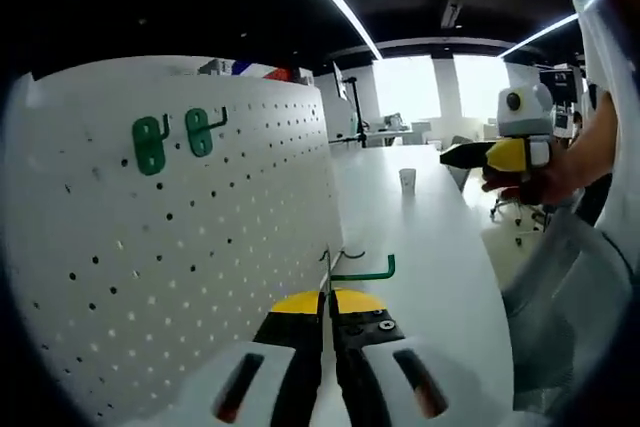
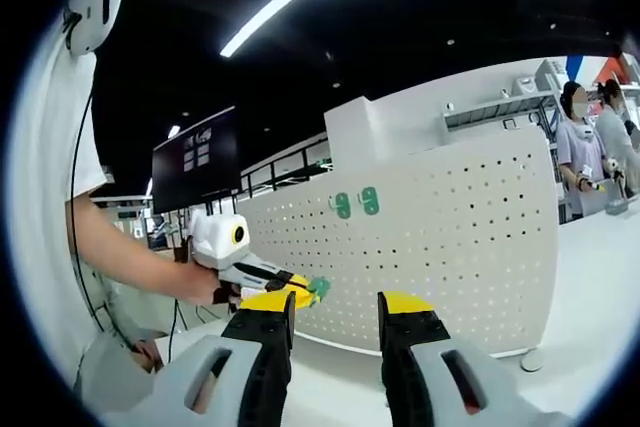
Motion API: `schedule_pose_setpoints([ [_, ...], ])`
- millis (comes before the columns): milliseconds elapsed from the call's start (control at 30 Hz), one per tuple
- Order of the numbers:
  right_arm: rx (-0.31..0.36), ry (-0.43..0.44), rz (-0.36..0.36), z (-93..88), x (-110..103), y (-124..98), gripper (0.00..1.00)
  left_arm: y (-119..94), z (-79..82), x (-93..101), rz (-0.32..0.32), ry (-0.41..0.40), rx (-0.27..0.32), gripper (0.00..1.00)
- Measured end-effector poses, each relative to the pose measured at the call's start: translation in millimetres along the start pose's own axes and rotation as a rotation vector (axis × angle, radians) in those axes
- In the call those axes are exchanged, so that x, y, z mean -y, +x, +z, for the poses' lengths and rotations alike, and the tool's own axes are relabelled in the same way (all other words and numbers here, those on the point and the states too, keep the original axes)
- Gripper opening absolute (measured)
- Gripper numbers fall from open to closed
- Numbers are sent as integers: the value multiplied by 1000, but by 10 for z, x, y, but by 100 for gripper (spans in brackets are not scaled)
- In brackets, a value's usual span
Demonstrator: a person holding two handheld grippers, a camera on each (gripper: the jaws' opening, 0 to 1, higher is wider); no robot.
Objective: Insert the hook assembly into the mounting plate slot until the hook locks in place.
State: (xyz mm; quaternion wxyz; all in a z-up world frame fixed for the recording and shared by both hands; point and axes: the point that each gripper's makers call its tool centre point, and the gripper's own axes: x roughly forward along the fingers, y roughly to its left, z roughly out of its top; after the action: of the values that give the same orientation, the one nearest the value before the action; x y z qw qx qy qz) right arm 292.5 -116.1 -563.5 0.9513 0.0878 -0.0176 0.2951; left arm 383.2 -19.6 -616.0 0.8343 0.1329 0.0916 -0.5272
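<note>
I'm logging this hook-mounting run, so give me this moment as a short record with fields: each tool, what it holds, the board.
left tool: shut on a green hook, close to the pegboard
right tool: open, holding nothing, facing the board
pegboard: white, perforated, upright on the white table
mounted hooks: two green ones side by side, high on the board
held hook: not yet in a slot
table extras: a small cup farther back
</note>
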Motion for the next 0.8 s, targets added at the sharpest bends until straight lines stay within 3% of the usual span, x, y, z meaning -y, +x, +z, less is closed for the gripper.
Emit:
schedule_pose_setpoints([
  [500,3,-2,16,19,-45,59,31,-81,218,26,18,-51,111,2],
  [800,7,-7,29,52,-86,109,31,-166,359,8,21,-105,213,2],
])
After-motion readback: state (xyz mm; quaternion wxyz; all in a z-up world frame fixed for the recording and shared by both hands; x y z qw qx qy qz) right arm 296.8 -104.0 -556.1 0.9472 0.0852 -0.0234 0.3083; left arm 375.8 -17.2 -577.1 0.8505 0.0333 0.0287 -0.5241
